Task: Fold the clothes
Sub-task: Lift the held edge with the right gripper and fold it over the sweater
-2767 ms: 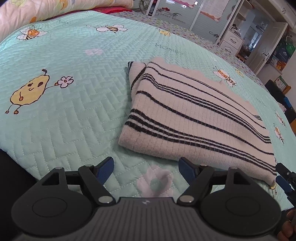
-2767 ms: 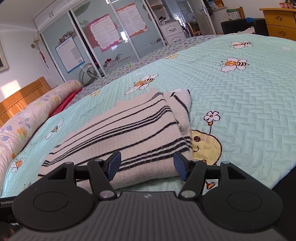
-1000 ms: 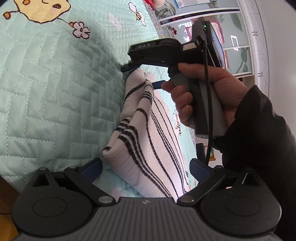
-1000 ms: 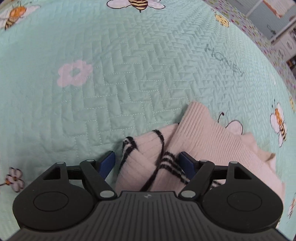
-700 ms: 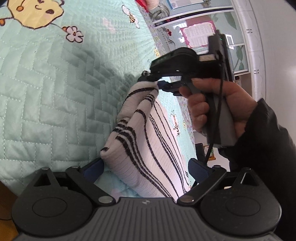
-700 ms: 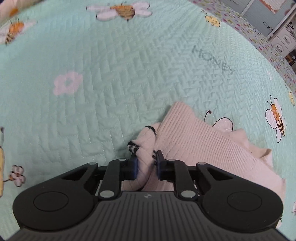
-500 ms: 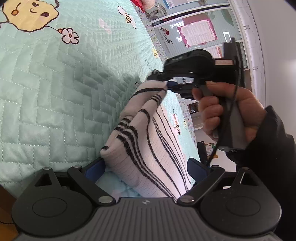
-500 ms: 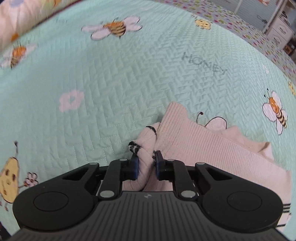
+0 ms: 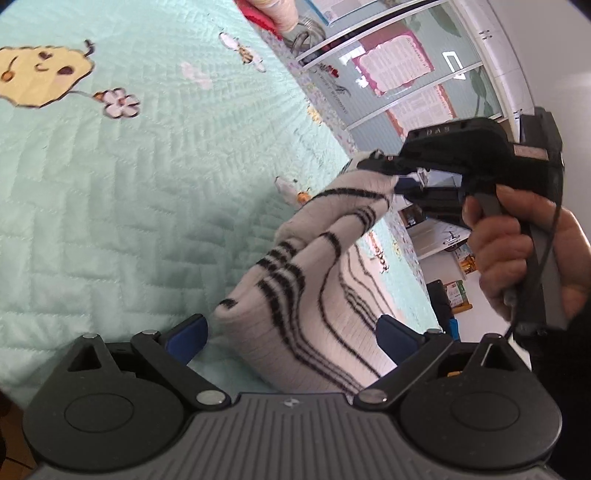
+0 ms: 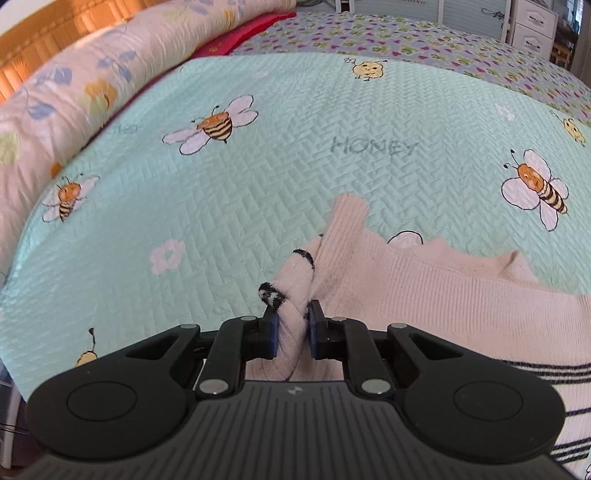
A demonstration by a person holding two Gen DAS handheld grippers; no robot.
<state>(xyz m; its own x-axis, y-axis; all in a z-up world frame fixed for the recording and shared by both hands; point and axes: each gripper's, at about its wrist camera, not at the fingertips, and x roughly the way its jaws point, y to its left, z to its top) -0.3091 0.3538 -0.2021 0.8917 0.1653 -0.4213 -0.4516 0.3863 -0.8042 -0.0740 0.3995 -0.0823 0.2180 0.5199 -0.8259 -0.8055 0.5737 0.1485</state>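
Observation:
A cream sweater with black stripes lies folded on the mint green bedspread. My left gripper is open, its blue pads on either side of the sweater's near corner. My right gripper is shut on the sweater's far corner and holds it raised above the bed. In the left wrist view the right gripper pinches that corner up, held by a hand. The rest of the sweater trails to the right on the bedspread.
A floral bolster pillow lies along the left bed edge beside a wooden headboard. A purple floral sheet covers the far end. Wardrobe doors with posters and drawers stand beyond.
My right gripper has lifted the pinched sweater corner higher off the bed. My left gripper stays open around the near corner.

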